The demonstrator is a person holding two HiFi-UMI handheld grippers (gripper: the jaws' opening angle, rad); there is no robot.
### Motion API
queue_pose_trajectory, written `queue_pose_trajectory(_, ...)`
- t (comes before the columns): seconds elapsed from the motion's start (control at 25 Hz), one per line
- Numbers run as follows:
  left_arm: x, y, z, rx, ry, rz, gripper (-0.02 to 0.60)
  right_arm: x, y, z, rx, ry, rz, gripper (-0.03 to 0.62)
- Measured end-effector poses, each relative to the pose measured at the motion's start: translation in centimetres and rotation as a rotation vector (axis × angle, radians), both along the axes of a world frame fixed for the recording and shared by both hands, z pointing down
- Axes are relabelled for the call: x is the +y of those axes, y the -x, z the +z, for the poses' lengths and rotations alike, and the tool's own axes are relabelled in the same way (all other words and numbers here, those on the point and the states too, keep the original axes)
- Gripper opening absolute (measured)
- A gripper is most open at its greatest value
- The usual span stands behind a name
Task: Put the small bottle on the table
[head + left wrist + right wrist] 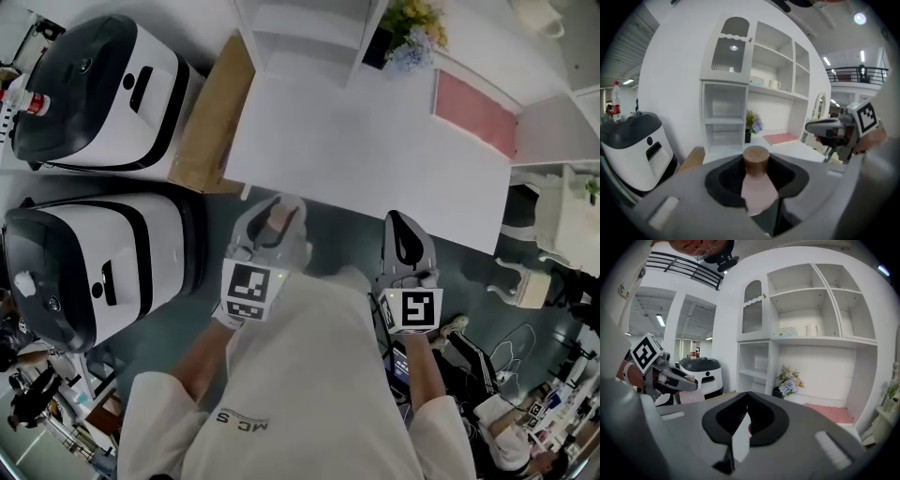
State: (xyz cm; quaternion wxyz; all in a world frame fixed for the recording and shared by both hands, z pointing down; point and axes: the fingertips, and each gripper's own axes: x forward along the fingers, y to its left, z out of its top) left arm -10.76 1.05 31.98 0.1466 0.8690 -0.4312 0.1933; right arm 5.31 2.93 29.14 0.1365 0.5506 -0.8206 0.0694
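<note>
Head view: white table (356, 150) above dark floor (342, 246)

At the back edge of the counter (375, 159), a flower pot (398, 42), with a mat (473, 112) to its right. Behind the counter, a shelf unit (300, 28). Left of the counter, a cardboard box (211, 117). Further left, on the floor, a far machine (94, 89) and a near machine (94, 267). Before the counter's near edge, a small bottle (277, 225) between the jaws of the left hand-held gripper (272, 211). To its right, the right hand-held gripper (403, 230).
</note>
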Motion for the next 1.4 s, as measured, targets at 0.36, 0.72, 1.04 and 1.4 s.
queue_pose_trajectory(0.36, -6.8, 1.4, 0.8, -0.019, 0.000, -0.020, 0.133, -6.6, 2.0, 1.4, -0.050, 0.045, -0.005, 0.000)
queue_pose_trajectory(0.72, -9.8, 0.6, 3.4, -0.035, 0.015, -0.019, 0.135, -9.6, 3.5, 3.6, -0.042, 0.056, -0.048, 0.000)
queue_pose_trajectory(1.04, -11.9, -1.3, 6.7, -0.041, 0.012, 0.011, 0.135, -11.4, 2.9, 6.6, -0.031, 0.055, -0.025, 0.000)
queue_pose_trajectory(1.4, -14.2, -3.2, 10.6, -0.047, -0.002, 0.009, 0.135, -13.3, 2.2, 10.3, -0.016, 0.091, -0.026, 0.000)
